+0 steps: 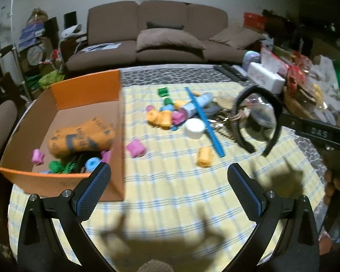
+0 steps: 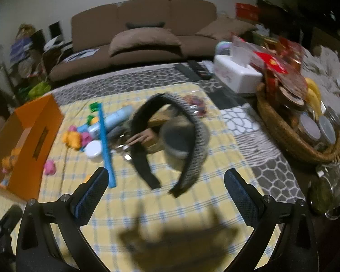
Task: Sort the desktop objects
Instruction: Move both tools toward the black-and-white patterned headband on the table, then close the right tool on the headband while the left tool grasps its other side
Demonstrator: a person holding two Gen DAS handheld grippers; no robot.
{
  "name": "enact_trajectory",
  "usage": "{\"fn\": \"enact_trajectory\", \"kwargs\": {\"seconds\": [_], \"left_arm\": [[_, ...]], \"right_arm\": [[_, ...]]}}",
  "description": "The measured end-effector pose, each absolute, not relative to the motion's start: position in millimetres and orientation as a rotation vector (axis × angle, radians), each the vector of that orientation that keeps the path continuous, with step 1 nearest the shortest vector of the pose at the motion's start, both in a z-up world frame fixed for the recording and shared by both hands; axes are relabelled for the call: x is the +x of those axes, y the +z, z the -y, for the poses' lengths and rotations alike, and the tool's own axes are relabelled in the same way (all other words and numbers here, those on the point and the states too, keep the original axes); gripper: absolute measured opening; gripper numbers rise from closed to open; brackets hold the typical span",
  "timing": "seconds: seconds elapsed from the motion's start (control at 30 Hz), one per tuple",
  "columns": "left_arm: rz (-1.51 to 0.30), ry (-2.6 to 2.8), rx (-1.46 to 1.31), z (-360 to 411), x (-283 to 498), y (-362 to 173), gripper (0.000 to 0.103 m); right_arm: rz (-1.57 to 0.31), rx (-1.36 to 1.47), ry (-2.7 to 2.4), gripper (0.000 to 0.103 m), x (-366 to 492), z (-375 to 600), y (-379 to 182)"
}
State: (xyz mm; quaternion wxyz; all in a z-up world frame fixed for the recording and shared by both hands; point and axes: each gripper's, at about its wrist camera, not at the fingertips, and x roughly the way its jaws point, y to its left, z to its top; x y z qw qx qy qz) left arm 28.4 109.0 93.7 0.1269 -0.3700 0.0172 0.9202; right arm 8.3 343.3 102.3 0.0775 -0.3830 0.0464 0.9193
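Both the left tongs (image 1: 170, 176) and right tongs (image 2: 166, 181) are held wide open and empty, while the black headband (image 2: 170, 140) is ringed by a blue stick (image 2: 105, 145), white jar (image 2: 93, 149) and basket (image 2: 290, 133).

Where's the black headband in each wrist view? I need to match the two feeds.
Left wrist: the black headband sits right of center, arched over a grey round item, beyond the right finger.
Right wrist: the headband is near center, just ahead of the open fingers.
Shared landmark: the long blue strip lies left of it in both.

Box (image 1: 86, 95) left of headband (image 1: 256, 117)
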Motion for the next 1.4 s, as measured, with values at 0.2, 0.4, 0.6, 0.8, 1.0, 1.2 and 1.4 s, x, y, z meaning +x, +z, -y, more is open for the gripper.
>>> {"fn": "enact_trajectory", "kwargs": {"seconds": [0.2,0.4,0.6,0.8,1.0,1.2,1.4], "left_arm": [[-0.054,2.634,-1.06,-135.3,9.2,96.5,0.103],[-0.117,2.599,-0.999,-174.2,-41.1,110.8,0.103],[-0.204,2.52,-0.999,-228.2,-97.6,111.6,0.1],[-0.293,2.402,-1.033,-265.6,-122.6,93.1,0.094],[-0.423,2.371,-1.039,-290.6,-129.4,71.5,0.094],[-0.423,2.359,-1.076,-301.8,-145.9,62.5,0.086],[-0.47,2.378,-1.088,-310.7,-159.5,57.6,0.085]], "right_arm": [[-0.228,-1.121,2.713,0.103,-2.1,-379.6,101.0],[-0.278,-1.103,2.703,0.1,-22.0,-406.3,98.2],[-0.386,-1.144,2.716,0.084,-39.5,-424.2,91.3],[-0.499,-1.227,2.701,0.075,-45.4,-434.0,79.1],[-0.521,-1.263,2.706,0.075,-45.1,-432.5,76.3],[-0.512,-1.295,2.713,0.073,-48.1,-427.8,72.9],[-0.536,-1.321,2.708,0.073,-50.2,-428.2,68.3]]}}
